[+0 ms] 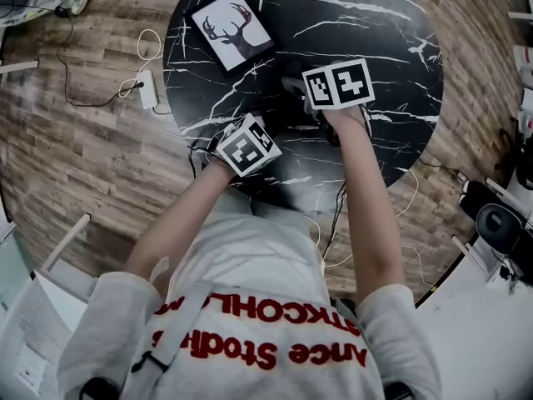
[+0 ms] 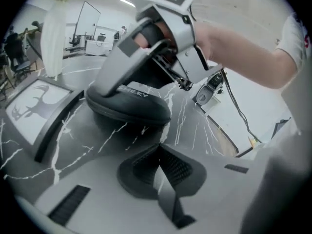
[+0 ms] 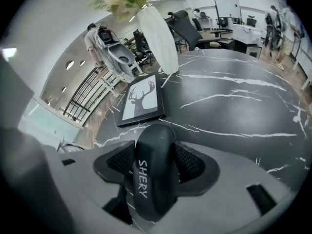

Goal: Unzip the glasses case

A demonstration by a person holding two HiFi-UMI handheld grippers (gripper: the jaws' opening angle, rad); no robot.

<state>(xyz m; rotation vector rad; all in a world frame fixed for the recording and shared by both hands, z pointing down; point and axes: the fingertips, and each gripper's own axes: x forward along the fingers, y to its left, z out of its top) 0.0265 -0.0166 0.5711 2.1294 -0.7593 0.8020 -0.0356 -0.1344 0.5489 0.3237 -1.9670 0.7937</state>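
Note:
The black zip glasses case [image 3: 150,179], printed SHERY, lies on the black marble table [image 1: 391,48]. My right gripper [image 3: 154,164] is shut on it across its width, with a ribbed pad on each side. From the left gripper view the case [image 2: 127,106] sits just ahead, with the right gripper's grey fingers [image 2: 131,57] clamped over its top. My left gripper [image 2: 159,165] is shut with nothing between its jaws and stays a little short of the case, not touching it. In the head view the marker cubes of the left [image 1: 247,145] and right [image 1: 338,84] grippers hide most of the case.
A framed deer picture [image 1: 233,30] leans at the table's far left, close to the case. A white vase with flowers [image 3: 158,38] stands behind it. A power strip [image 1: 147,90] and cables lie on the wooden floor to the left. The table's near edge is just below the left gripper.

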